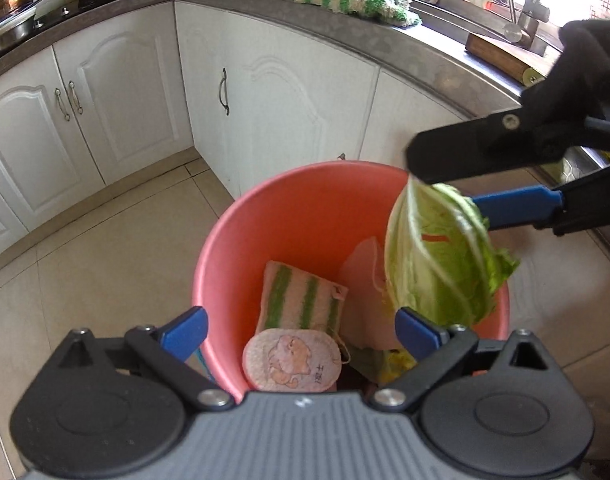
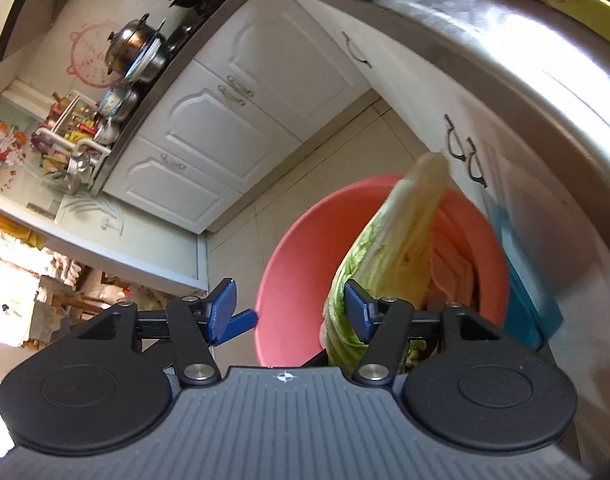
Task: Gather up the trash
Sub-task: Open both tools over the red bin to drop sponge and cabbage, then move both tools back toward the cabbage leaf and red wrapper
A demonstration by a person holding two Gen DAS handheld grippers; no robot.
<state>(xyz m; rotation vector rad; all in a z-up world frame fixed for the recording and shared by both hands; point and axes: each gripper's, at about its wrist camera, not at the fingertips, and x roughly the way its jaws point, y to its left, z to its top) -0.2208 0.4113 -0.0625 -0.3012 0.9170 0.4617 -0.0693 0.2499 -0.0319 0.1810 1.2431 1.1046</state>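
A pink bucket [image 1: 305, 208] stands on the kitchen floor and holds a green-striped sponge [image 1: 301, 296], a round pink sponge [image 1: 293, 360] and other scraps. My left gripper [image 1: 301, 330] is open, its fingers spread over the near rim. My right gripper [image 2: 289, 310] is open above the bucket [image 2: 297, 272]; it shows from the right in the left wrist view [image 1: 441, 188]. A cabbage leaf [image 1: 437, 256] hangs over the bucket's right side, against the right gripper's finger [image 2: 359, 312], stem end up [image 2: 421, 176].
White cabinets [image 1: 265, 92] under a steel counter [image 1: 385, 40] wrap around the bucket. On the counter lie a green-white cloth [image 1: 361, 4], a cutting board [image 1: 501, 56] and pots [image 1: 13, 4]. Tiled floor [image 1: 105, 264] lies left of the bucket.
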